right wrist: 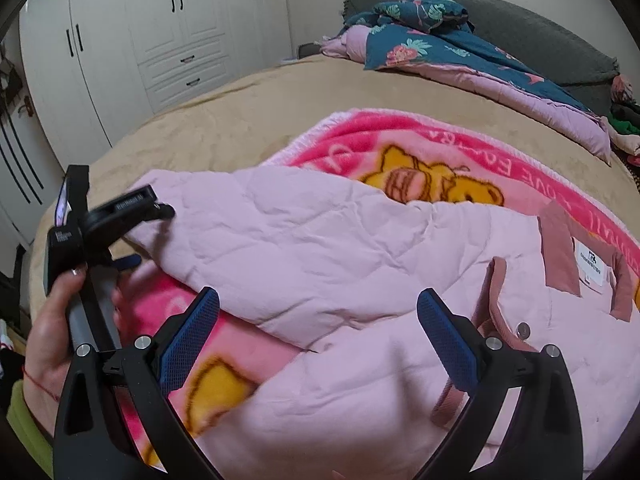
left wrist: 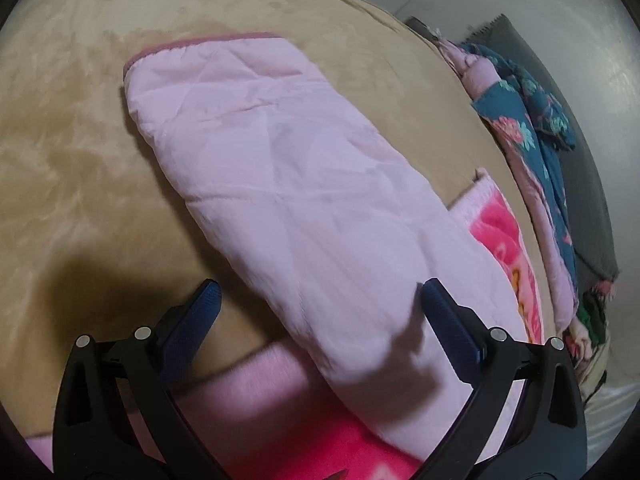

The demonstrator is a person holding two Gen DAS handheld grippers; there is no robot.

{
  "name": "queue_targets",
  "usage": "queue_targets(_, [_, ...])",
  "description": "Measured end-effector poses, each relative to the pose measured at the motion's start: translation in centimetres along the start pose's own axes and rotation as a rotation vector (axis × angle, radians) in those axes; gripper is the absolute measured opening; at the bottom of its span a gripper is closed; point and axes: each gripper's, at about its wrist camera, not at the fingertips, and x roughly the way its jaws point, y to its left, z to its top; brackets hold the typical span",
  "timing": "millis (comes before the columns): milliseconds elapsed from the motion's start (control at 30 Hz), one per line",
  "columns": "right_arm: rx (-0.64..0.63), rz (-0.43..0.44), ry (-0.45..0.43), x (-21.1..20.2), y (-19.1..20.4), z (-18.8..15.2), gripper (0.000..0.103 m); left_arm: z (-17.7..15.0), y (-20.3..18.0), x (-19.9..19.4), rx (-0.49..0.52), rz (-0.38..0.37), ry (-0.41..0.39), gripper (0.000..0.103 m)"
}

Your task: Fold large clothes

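Observation:
A pale pink quilted jacket [right wrist: 360, 360] lies on a bright pink blanket with yellow bears [right wrist: 420, 160]. Its dark pink collar and white label [right wrist: 592, 264] are at the right. One sleeve [left wrist: 280, 168] stretches flat away from me, and its dark-trimmed cuff [left wrist: 200, 42] rests on the tan bed cover. My left gripper [left wrist: 320, 296] hovers open over the near part of that sleeve with nothing between its fingers. My right gripper [right wrist: 320, 300] is open above the jacket body, just left of the collar and front snap, and holds nothing. A hand [right wrist: 48, 320] holds the left gripper's handle.
The tan bed cover [left wrist: 80, 160] spreads widely to the left and far side. A teal floral duvet with pink lining [right wrist: 460, 56] is heaped along the grey headboard [right wrist: 540, 36]. White wardrobe doors [right wrist: 160, 40] stand beyond the bed. Some clothes lie at the far right.

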Motion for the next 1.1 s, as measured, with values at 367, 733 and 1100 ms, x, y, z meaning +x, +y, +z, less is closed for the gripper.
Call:
queue_targets(367, [0.051, -0.01, 0.004, 1.0, -1.9, -1.4, 0.099, 2.2, 1.8, 0.4, -0.044, -0.092, -0.084, 0.094])
queue_targets(733, [0.136, 0.01, -0.061, -3.1, -3.9, -3.3, 0.098, 2.8, 2.3, -4.0, -0.02, -0.152, -0.268, 0.028])
queue_targets(1100, [0.241, -0.009, -0.087, -6.2, -7.1, -5.4, 0.098, 3.6, -0.2, -8.9, 0.124, -0.226, -0.316, 0.02])
